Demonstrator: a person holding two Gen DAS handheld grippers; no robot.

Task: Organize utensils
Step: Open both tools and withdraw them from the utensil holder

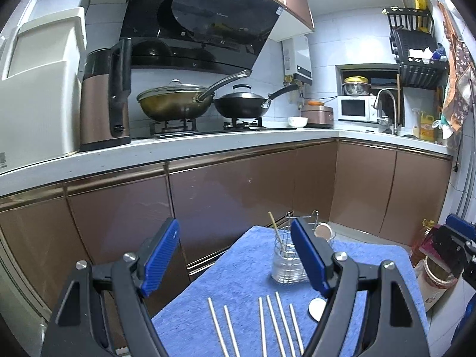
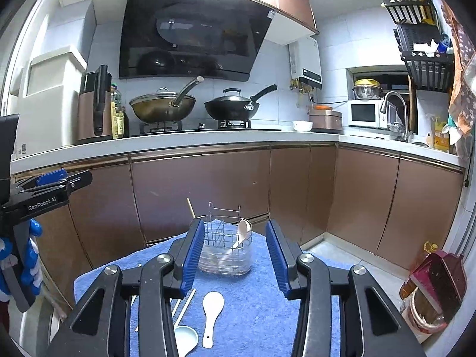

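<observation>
A: Grippers? 
B: Left gripper [image 1: 235, 263] wide, holding nothing; right gripper [image 2: 235, 257] wide, holding nothing.
A: Utensils? 
B: 6 chopsticks [image 1: 261, 324] at 6 o'clock on the blue towel [image 1: 238, 273]; wire caddy [image 2: 224, 248] at 12; 2 white spoons [image 2: 211, 312] before it; 1 spoon [image 2: 242, 232] inside.

Both wrist cameras are sitting behind their own fingers and I am looking forward and slightly down over a blue towel [image 1: 244, 270] toward the kitchen counter [image 1: 208, 145]. The left wrist view is facing the utensil caddy [image 1: 290, 255] from its left, close above a row of chopsticks [image 1: 267, 324]. The right wrist view is facing the caddy [image 2: 226, 247] head-on, near a white spoon [image 2: 211, 312]. Both views are sharing the towel, the caddy, the stove's two woks [image 2: 196, 108] and the far counter.
</observation>
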